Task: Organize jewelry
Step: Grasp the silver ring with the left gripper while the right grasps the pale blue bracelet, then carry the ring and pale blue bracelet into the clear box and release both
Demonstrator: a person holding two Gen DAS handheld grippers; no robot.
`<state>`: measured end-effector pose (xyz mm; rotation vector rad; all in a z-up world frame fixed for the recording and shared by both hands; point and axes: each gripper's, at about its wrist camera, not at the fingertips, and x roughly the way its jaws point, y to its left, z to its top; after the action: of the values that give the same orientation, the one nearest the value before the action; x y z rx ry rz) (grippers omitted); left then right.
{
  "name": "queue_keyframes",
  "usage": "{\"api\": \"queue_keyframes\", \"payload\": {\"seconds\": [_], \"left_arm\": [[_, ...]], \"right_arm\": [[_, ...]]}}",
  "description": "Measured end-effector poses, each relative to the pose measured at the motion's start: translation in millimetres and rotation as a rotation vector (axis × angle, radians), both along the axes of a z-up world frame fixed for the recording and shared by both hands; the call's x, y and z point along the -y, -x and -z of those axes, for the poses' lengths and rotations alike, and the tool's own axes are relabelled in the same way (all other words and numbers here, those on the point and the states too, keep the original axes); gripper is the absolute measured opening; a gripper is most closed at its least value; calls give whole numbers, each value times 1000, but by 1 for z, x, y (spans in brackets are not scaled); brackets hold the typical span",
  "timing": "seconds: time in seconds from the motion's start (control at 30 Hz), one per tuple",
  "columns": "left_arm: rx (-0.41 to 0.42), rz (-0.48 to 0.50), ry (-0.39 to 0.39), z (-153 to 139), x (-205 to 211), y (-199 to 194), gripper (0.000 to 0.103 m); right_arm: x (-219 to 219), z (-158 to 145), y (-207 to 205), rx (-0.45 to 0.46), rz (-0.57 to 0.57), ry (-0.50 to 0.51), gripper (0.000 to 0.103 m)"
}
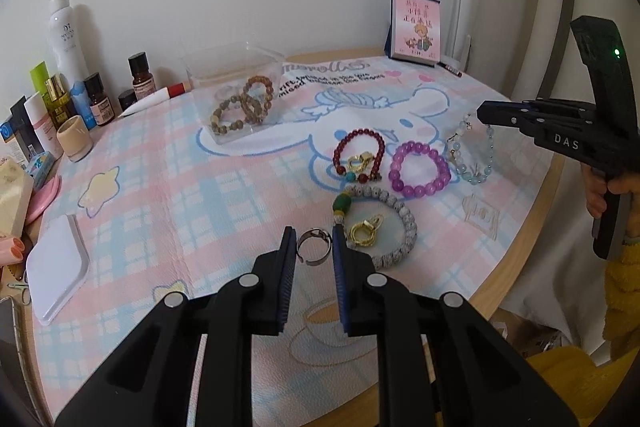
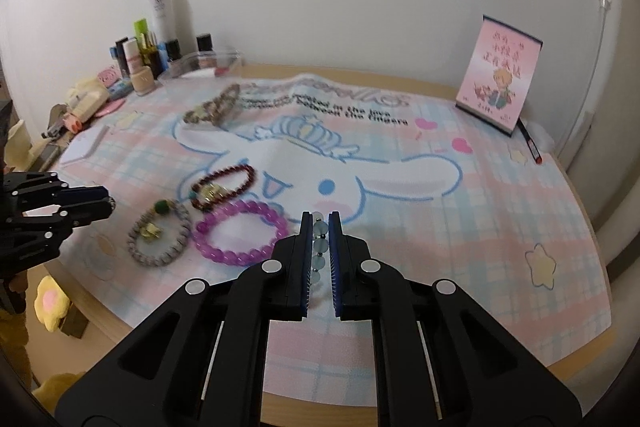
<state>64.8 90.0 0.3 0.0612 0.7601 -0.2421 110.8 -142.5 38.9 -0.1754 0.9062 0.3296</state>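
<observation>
The left gripper (image 1: 313, 241) holds a little silver ring (image 1: 314, 246) between its two fingers, just above the pink and blue mat (image 1: 168, 195). Right beside the ring lies a grey bead bracelet (image 1: 390, 223) with gold rings (image 1: 365, 230) inside it. Past the ring lie a dark red bracelet (image 1: 360, 157) and a purple bracelet (image 1: 420, 171). Far behind the ring, a clear box (image 1: 236, 95) holds brown bead bracelets (image 1: 244, 107). Off to the right, the right gripper (image 1: 486, 115) sits at a pale blue bracelet (image 1: 474, 155).
</observation>
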Motion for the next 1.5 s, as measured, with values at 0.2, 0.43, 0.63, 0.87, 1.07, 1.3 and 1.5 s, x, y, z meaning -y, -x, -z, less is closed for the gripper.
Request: {"api": "queue_keyframes", "payload": {"seconds": [0.2, 0.43, 0.63, 0.87, 1.07, 1.3, 1.5], "left_arm": [[37, -17, 19, -13, -4, 0, 18], [65, -37, 73, -22, -10, -1, 18], [78, -56, 100, -27, -12, -5, 18], [123, -78, 80, -43, -14, -18, 18], [195, -82, 71, -67, -18, -44, 18], [197, -88, 87, -76, -27, -80, 18], [171, -115, 106, -71, -37, -107, 18]], "right_arm": [[-7, -16, 1, 42, -28, -17, 8], [-22, -31, 0, 76, -73, -54, 8], [-38, -36, -7, 84, -111, -112, 8], [-58, -42, -25, 108, -150, -155, 8], [-76, -55, -50, 153, -178, -171, 8], [-94, -67, -78, 185, -200, -181, 8], [-107, -67, -100, 183, -216, -189, 8]]}}
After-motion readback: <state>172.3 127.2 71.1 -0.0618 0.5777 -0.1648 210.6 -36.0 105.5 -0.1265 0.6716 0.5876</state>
